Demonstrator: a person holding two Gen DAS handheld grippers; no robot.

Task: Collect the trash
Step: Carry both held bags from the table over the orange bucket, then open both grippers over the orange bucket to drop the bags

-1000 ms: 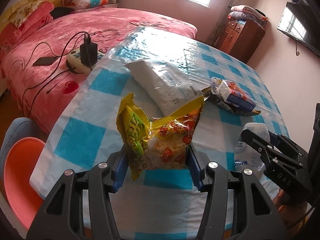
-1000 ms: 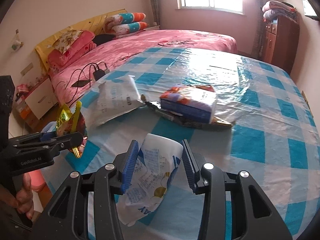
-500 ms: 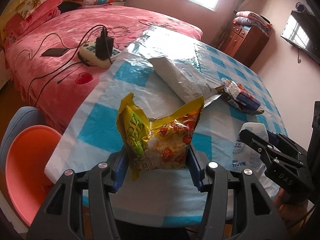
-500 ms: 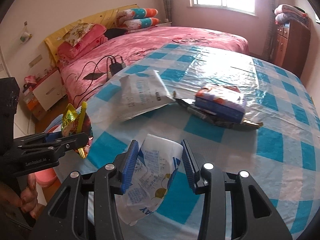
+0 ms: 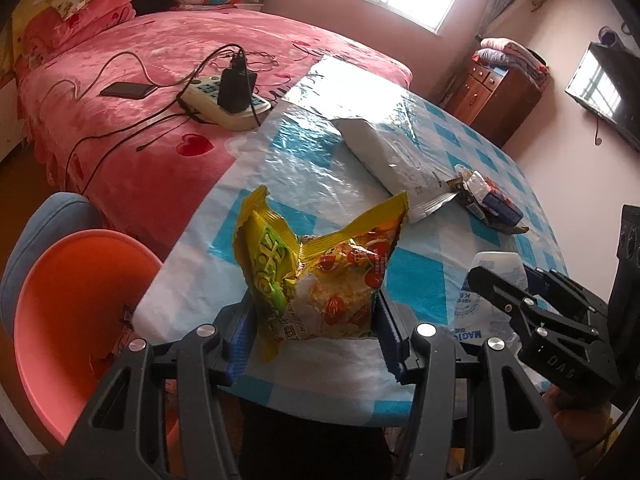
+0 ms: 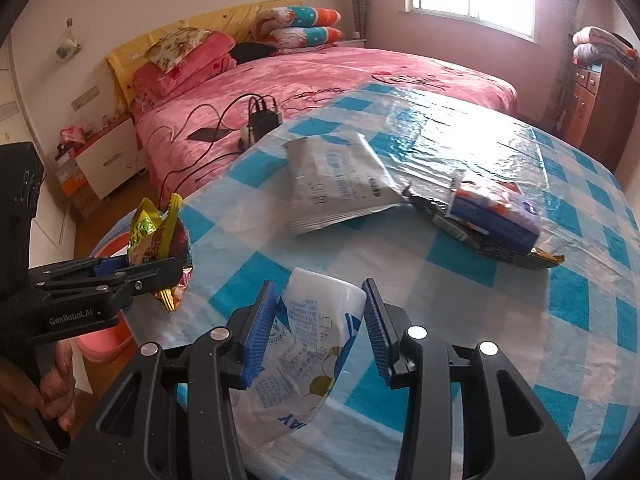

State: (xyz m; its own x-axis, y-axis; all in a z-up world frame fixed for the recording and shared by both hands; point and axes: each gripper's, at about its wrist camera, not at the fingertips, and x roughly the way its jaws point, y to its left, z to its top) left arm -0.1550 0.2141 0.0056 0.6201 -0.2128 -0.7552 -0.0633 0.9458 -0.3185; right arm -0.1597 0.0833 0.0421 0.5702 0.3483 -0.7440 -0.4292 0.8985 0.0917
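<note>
My left gripper (image 5: 314,316) is shut on a yellow and red snack bag (image 5: 320,276), held above the near edge of the checked table (image 5: 304,184); it also shows in the right wrist view (image 6: 160,240). My right gripper (image 6: 320,320) is shut on a white and blue plastic wrapper (image 6: 308,352), which also shows at the right of the left wrist view (image 5: 480,300). On the table lie a grey mailer bag (image 6: 336,184) and a blue tissue pack (image 6: 496,212) on a dark wrapper (image 6: 500,248).
An orange plastic basin (image 5: 76,320) sits below the table's left edge, beside a blue stool (image 5: 44,236). A pink bed (image 5: 132,92) with a power strip (image 5: 224,100), cables and a phone (image 5: 126,90) lies beyond. A wooden cabinet (image 5: 500,96) stands far right.
Both grippers have pulled back and left from the table with their trash still held. The orange basin now shows larger below the left gripper.
</note>
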